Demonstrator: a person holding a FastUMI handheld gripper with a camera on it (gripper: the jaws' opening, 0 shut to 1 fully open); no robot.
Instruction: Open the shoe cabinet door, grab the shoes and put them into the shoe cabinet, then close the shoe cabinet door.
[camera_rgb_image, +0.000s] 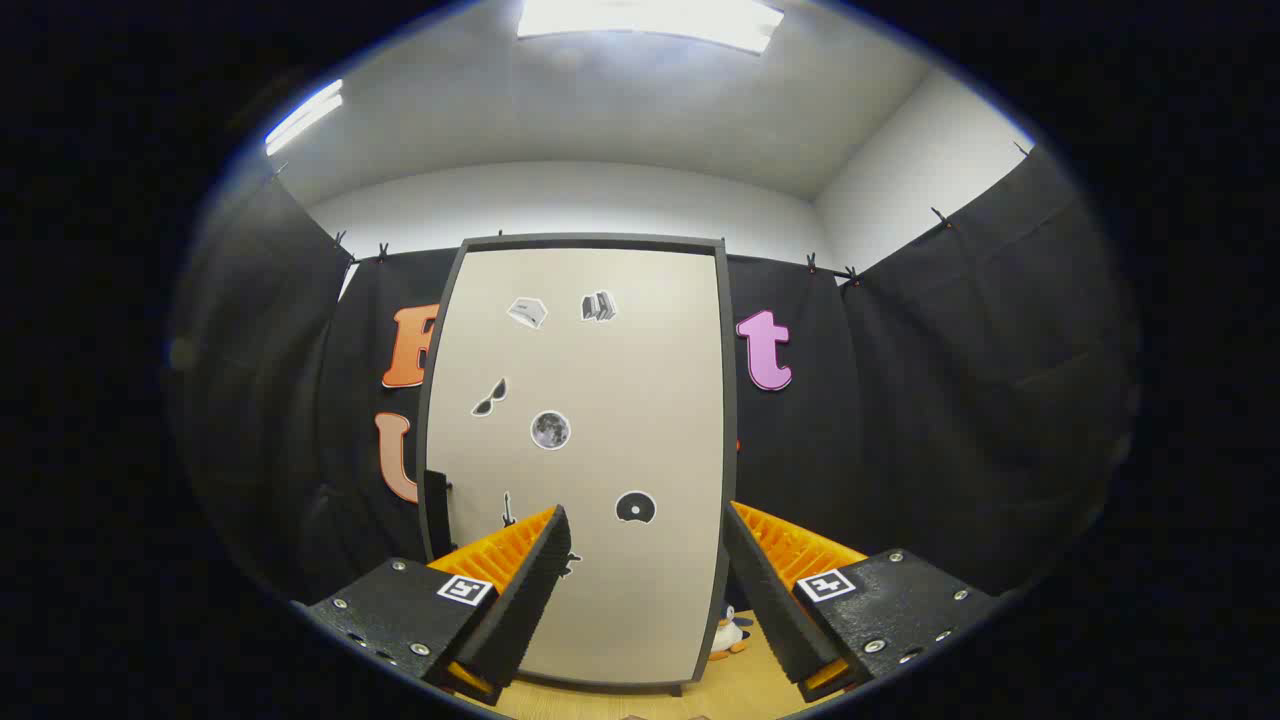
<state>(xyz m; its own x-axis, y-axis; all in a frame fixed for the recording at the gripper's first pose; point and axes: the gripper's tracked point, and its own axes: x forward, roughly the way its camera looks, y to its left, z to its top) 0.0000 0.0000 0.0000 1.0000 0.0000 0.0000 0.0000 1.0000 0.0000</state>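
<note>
Faces the closed shoe cabinet door, just beyond the gripper. Spread wide, gripping nothing. Partly hides the door's lower edge. Small toy beside the cabinet, hard to identify.

A strip of light wood-grain floor shows at the bottom centre of the frame, seen past the claw, whose fingers stand wide apart with nothing between them. The shoe cabinet stands directly on this floor, its dark-framed base meeting the boards at bottom centre; its pale door, dotted with small stickers, is shut and faces the camera, filling the middle of the frame. Just to the right of the cabinet's lower right corner, a small penguin toy sits on the floor, close beside the frame and partly hidden behind the right finger. Whether it touches the cabinet cannot be told.
</note>
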